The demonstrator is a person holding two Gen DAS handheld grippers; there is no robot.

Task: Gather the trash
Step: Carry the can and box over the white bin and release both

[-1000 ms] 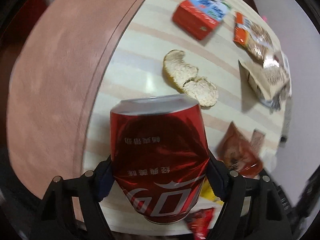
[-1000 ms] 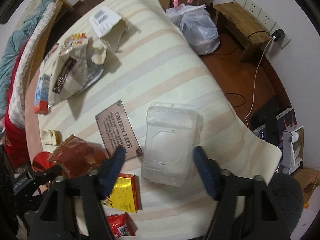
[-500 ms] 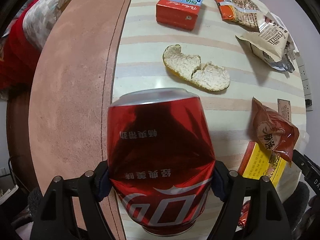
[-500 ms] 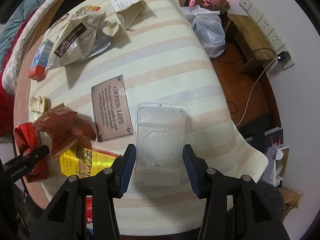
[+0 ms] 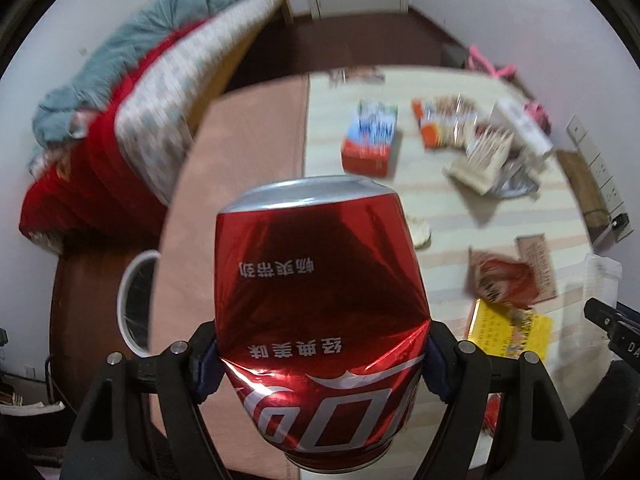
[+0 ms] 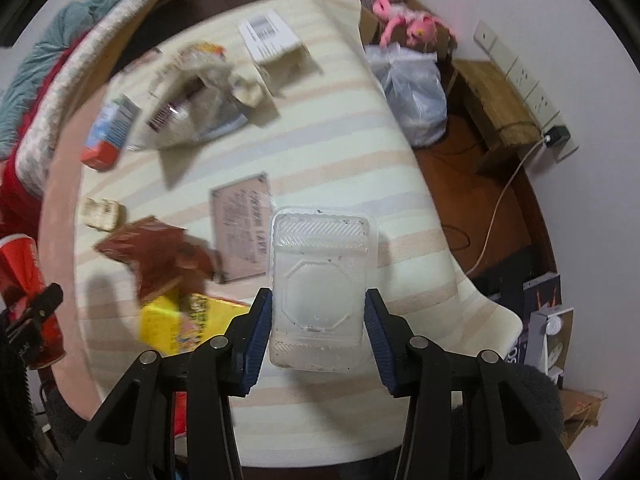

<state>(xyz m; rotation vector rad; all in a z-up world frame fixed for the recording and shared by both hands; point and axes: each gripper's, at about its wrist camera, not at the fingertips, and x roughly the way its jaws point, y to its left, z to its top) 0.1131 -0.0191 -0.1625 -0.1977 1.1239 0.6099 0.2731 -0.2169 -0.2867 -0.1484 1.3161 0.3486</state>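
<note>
The left gripper (image 5: 320,356) pinches a dented red soda can (image 5: 320,304) between its blue pads, the can filling the centre and lower middle of the left wrist view with its silver rim uppermost and its printing upside down; the same can shows at the far left edge of the right wrist view; at middle left, just beside the can and partly hidden by the table edge, is the round white rim of a bin (image 5: 134,304) on the dark floor; the striped tablecloth (image 5: 452,216) spreads across the right half, carrying a red and blue milk carton (image 5: 370,140) in the upper centre, blurred snack bags (image 5: 452,126) at upper right, a crumpled red-brown wrapper (image 5: 506,282) at middle right and a yellow box (image 5: 508,332) just below it; the right gripper (image 6: 318,328) is pressed onto a clear plastic clamshell container (image 6: 320,280), held by its two long sides in the lower centre of the right wrist view, above the cloth; a brown plaque (image 6: 240,226) lies just left of it on the table; a pink plush toy (image 6: 404,20) and a white plastic bag (image 6: 412,92) sit at upper right.
</note>
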